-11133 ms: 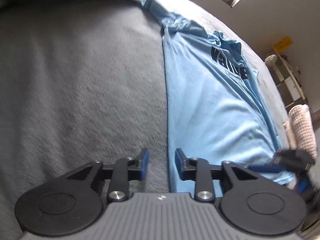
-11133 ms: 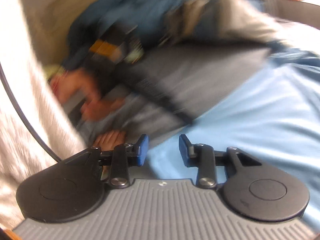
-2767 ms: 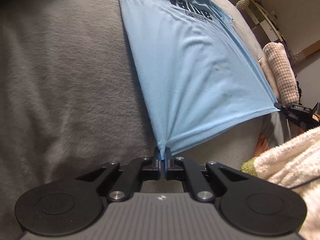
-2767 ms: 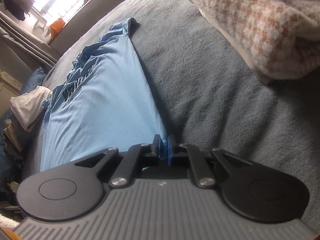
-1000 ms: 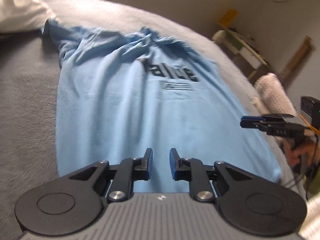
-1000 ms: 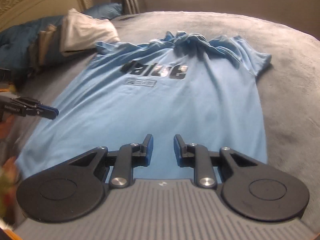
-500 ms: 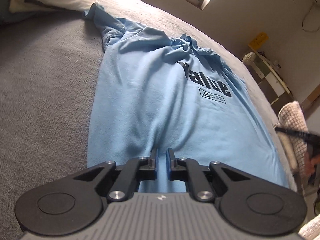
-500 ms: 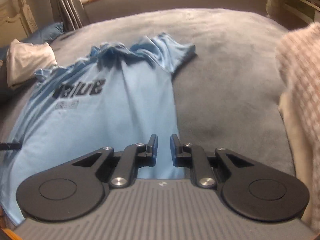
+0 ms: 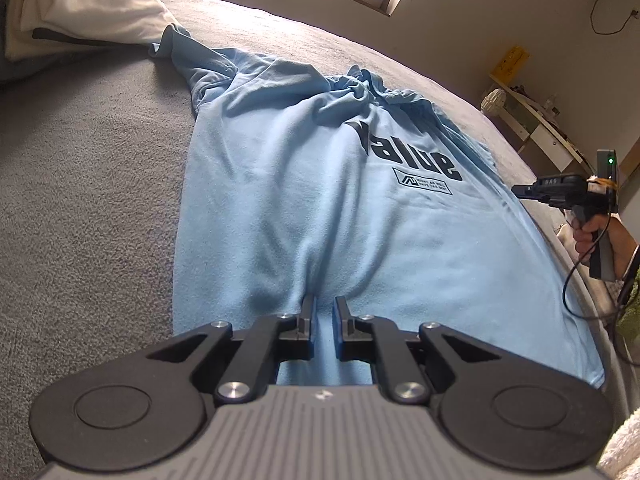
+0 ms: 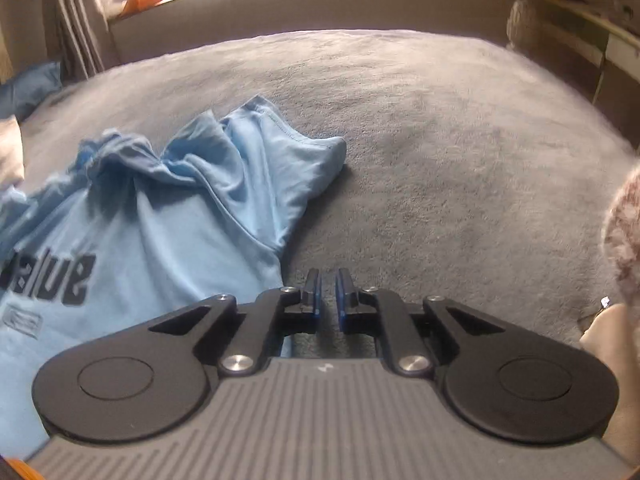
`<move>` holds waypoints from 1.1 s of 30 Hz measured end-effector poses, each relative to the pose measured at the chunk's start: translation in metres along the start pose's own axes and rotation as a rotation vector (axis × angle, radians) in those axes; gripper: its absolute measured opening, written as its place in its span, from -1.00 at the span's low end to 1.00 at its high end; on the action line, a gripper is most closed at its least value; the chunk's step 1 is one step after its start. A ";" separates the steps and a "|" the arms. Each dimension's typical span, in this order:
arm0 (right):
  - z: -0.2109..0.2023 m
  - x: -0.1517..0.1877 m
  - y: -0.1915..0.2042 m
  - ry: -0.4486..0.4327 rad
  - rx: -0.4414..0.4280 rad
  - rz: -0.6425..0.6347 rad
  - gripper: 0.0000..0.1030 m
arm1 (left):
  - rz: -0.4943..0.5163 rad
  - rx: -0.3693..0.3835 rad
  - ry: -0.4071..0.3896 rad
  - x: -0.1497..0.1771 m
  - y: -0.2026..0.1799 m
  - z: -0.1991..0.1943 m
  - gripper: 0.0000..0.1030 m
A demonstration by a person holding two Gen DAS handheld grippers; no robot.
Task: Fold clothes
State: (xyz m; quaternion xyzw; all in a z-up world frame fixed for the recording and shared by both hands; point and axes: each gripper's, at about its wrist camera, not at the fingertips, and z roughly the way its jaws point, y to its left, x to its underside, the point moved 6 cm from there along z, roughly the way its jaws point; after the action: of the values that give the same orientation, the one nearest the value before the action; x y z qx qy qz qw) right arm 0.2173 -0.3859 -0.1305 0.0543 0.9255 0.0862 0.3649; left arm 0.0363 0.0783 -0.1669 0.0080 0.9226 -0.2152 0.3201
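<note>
Left wrist view: left gripper (image 9: 323,308) has just been closing and its jaws are now nearly together. Creases in the shirt (image 9: 320,184) run in to the tips, so it looks to be pinching a small ridge of cloth near the hem (a thin gap still shows, so the grip is not certain). From the tool the shirt runs out toward 12 to 1 o'clock, hem near and bunched collar far, lying printed side up on the grey blanket (image 9: 80,184). A white pillow (image 9: 80,12) sits at 11 o'clock past the far sleeve.

Right wrist view: right gripper (image 10: 328,280) has also just been closing. Its jaws are almost pressed together with nothing between them, only blanket showing through the slit. It hangs over bare blanket just off the shirt's side edge. The shirt lies at 9 to 10 o'clock from it and the sleeve (image 10: 280,160) at 11 o'clock.

The shirt's long axis runs away from both tools. The right gripper is nearer that sleeve and side edge, while the left is over the hem's middle. Likely the right must shift toward 9 o'clock to reach cloth.
</note>
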 end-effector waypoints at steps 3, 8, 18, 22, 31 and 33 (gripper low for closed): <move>0.004 -0.004 -0.013 0.012 -0.080 0.208 -0.50 | -0.014 0.007 -0.004 0.000 0.001 0.000 -0.81; 0.027 0.000 -0.008 0.069 -0.222 0.360 -0.50 | -0.010 0.003 -0.008 0.000 0.001 -0.001 -0.81; 0.019 0.005 -0.016 -0.071 -0.047 0.304 -0.96 | 0.012 -0.012 -0.013 0.001 -0.002 -0.001 -0.81; 0.008 0.003 -0.022 -0.079 -0.071 0.332 -0.79 | 0.017 -0.015 -0.015 0.000 -0.002 -0.002 -0.81; -0.056 0.045 0.024 0.060 -0.196 -0.030 -0.73 | 0.008 -0.013 -0.019 0.000 -0.002 -0.001 -0.81; -0.064 0.070 0.034 0.134 -0.209 -0.146 -0.76 | 0.003 -0.013 -0.020 0.000 -0.002 -0.002 -0.81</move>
State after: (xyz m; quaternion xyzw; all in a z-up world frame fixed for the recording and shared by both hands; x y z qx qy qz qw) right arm 0.1237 -0.3489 -0.1248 -0.0574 0.9352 0.1587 0.3112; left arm 0.0349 0.0771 -0.1652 0.0054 0.9207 -0.2090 0.3295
